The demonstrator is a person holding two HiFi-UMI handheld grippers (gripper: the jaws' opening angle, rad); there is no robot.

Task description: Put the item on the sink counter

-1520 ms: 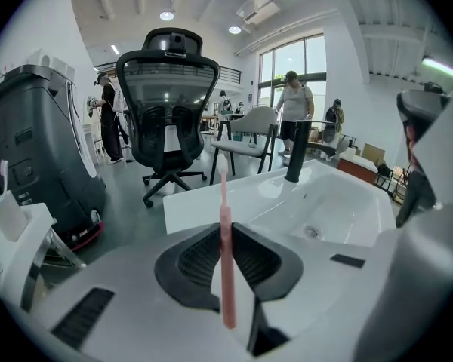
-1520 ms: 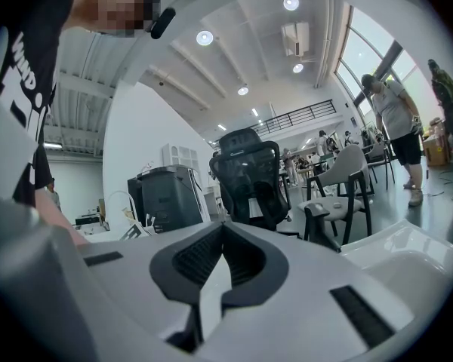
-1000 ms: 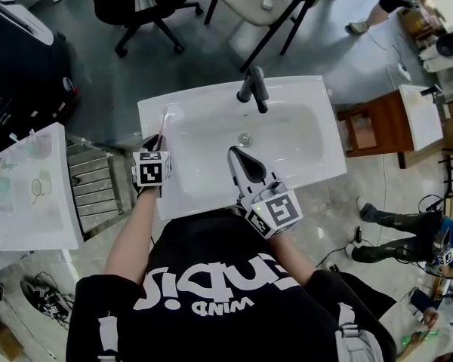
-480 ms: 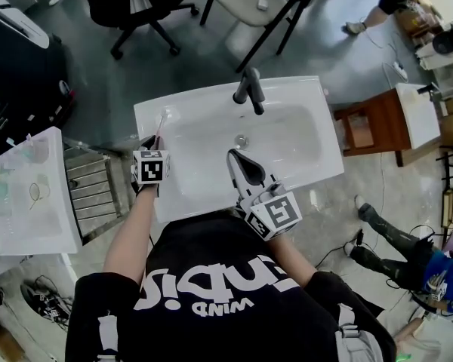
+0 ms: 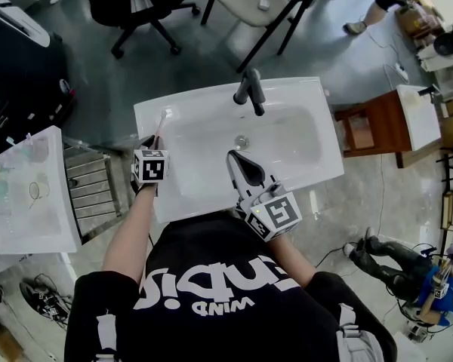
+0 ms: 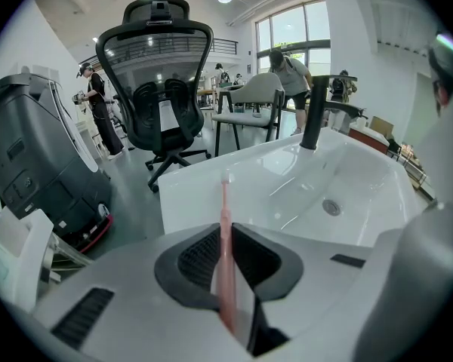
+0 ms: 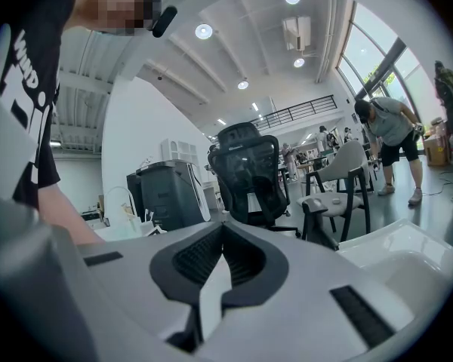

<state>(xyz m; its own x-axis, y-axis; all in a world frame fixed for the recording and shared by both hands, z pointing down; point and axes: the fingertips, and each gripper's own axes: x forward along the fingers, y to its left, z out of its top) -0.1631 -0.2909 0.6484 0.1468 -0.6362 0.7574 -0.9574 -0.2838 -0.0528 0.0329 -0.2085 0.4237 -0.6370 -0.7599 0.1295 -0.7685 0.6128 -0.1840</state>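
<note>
A pink toothbrush (image 5: pixel 158 127) sticks out of my left gripper (image 5: pixel 151 142), which is shut on its handle. It hangs over the left counter of the white sink (image 5: pixel 302 89), bristle end pointing away from me. In the left gripper view the toothbrush (image 6: pixel 225 225) runs straight up between the black pads of the left gripper (image 6: pixel 225 236), its head over the counter's corner. My right gripper (image 5: pixel 232 154) hovers over the front of the basin, shut and empty. In the right gripper view the right gripper (image 7: pixel 221 231) has its pads meeting with nothing between them.
A black faucet (image 5: pixel 251 89) stands at the back of the basin, the drain (image 5: pixel 241 139) below it. A second white basin (image 5: pixel 30 194) and a metal rack (image 5: pixel 98 183) lie left. A wooden cabinet (image 5: pixel 370 130) is right, chairs (image 5: pixel 260 2) behind.
Both grippers keep their places, the toothbrush still held in the left one. A person on the floor at the lower right has shifted.
</note>
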